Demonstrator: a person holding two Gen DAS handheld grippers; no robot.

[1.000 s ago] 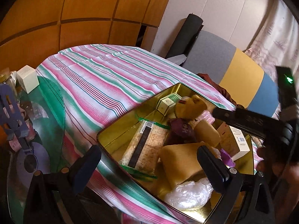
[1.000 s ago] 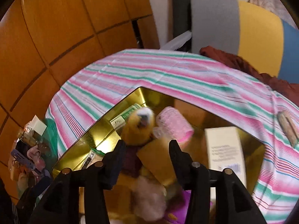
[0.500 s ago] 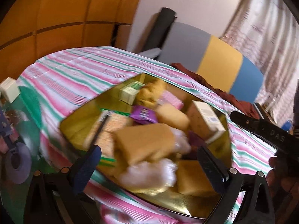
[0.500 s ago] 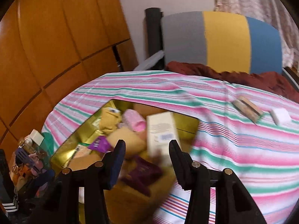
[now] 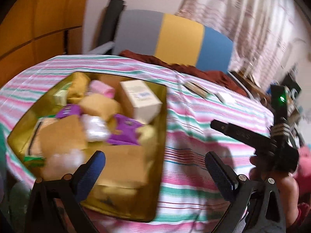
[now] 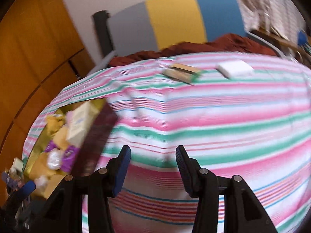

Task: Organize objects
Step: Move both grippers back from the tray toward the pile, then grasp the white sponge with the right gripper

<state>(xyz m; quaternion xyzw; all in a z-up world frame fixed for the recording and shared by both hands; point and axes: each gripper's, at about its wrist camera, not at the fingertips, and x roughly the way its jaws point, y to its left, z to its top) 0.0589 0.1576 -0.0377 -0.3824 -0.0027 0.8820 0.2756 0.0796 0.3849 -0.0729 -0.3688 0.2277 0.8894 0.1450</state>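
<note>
To the left of the left gripper [image 5: 153, 167], whose jaws stand wide with nothing between them, the gold tray [image 5: 164, 116] sits crowded with a cream box [image 5: 140, 101], tan blocks, purple packets and a pink roll. The striped cloth [image 5: 194, 136] runs ahead between the fingers. The right gripper [image 6: 152, 167] is also parted and empty, over bare cloth with the tray off to its left. Well ahead of it and slightly right lie two loose things: a flat brown-and-green packet [image 6: 181, 72] and, further right, a white slab [image 6: 234, 69]. My judgement is that the step in hand is reaching for these stragglers; next, the right gripper must travel forward, drop over one and close. Motion blur smears the tray's contents, so several items cannot be named, and the tray's near corner is cut off by the fingers.
</note>
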